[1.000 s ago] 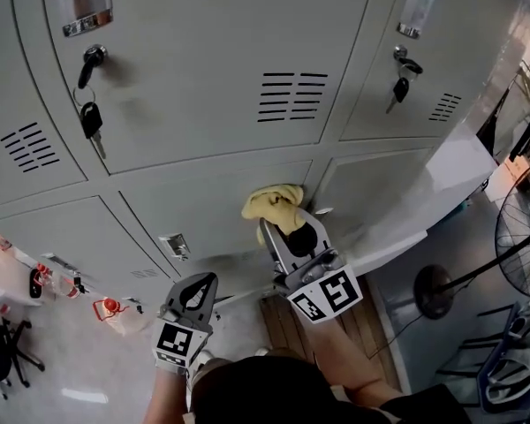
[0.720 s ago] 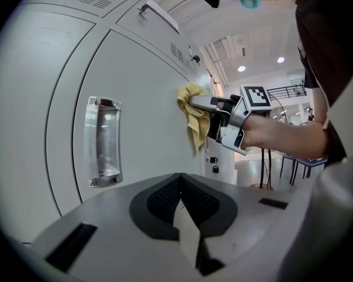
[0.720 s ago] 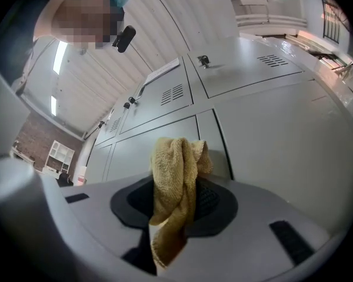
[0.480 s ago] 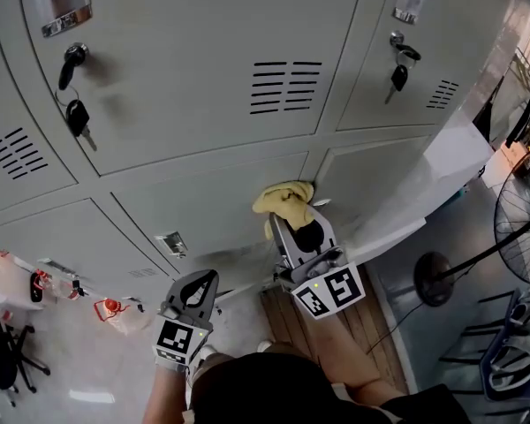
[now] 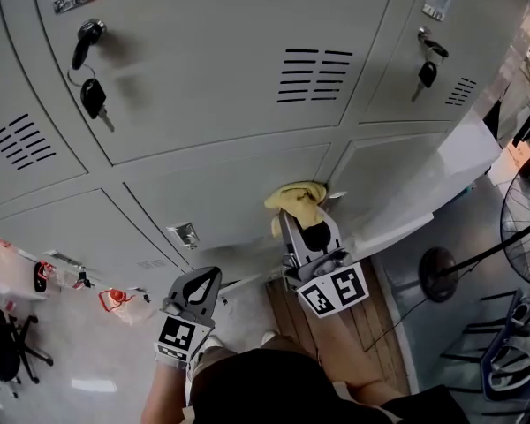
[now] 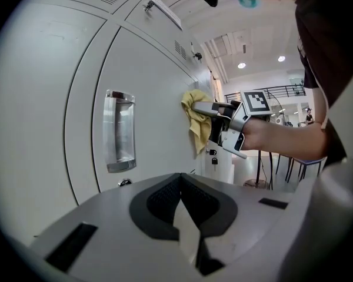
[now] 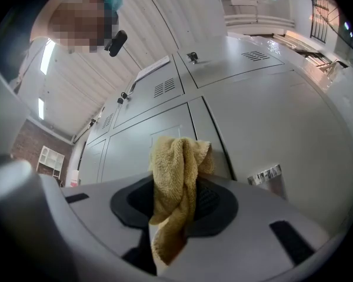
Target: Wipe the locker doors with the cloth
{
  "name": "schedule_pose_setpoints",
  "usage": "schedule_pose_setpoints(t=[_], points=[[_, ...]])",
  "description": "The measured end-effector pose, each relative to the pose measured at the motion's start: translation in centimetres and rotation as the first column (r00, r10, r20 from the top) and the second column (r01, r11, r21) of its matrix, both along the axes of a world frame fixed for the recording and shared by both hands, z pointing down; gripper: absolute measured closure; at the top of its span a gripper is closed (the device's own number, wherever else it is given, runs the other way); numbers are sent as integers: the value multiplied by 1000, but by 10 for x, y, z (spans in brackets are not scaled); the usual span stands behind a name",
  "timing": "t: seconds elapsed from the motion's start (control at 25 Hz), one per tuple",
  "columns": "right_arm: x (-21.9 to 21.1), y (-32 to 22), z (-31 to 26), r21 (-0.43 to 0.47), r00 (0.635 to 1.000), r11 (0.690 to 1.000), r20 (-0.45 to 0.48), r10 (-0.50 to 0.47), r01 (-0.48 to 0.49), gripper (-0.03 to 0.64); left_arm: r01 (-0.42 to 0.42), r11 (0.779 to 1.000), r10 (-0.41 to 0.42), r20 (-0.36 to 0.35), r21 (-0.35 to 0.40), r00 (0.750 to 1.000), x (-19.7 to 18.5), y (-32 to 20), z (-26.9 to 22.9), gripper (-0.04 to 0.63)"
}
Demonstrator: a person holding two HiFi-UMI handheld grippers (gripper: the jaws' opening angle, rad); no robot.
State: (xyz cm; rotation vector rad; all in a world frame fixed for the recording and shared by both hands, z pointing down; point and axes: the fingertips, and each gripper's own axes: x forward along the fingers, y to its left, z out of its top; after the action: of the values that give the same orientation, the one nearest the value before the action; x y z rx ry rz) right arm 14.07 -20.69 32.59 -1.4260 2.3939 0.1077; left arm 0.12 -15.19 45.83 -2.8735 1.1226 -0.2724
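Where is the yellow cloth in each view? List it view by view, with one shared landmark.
Head view: cloth at centre, against a lower locker door.
Left gripper view: upper centre, against that door.
Right gripper view: centre, pinched between the jaws.
Shared landmark: the right gripper holding it.

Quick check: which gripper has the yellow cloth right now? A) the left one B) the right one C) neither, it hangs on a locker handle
B: the right gripper has its jaws shut on the yellow cloth against a locker door; the left gripper is shut on nothing.
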Motion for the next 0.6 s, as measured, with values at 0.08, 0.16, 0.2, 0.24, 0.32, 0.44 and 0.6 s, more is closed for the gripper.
schedule_pose_setpoints(t=[0.08,0.16,0.2,0.24,0.32,0.44,0.6], points=[[-5,0,3,-7,1000,1000,6,-7,7,494,3,1000,-3,2,-6,1000,-4,1,2,588],[-11,0,6,-14,1000,1000,11,-17,18,494,9,1000,-9,5,-12,1000,-9,2,4,588],[-14,1,8,-18,1000,1000,11,-23,24,494,11,1000,-11,7,-13,1000,-12,2,5,588],[-18,1,9,-20,1000,999,9,-29,30,494,15,1000,-14,9,-14,1000,-14,2,6,588],[-25,1,10,-23,999,999,6,-41,41,494,24,1000,-24,8,-19,1000,-20,3,6,588],[-36,2,11,-25,998,998,1,-59,59,494,39,999,-38,4,-26,999,-27,5,5,588],[-57,5,11,-19,995,995,-11,-95,95,494,56,998,-55,6,-31,998,-37,9,7,588]])
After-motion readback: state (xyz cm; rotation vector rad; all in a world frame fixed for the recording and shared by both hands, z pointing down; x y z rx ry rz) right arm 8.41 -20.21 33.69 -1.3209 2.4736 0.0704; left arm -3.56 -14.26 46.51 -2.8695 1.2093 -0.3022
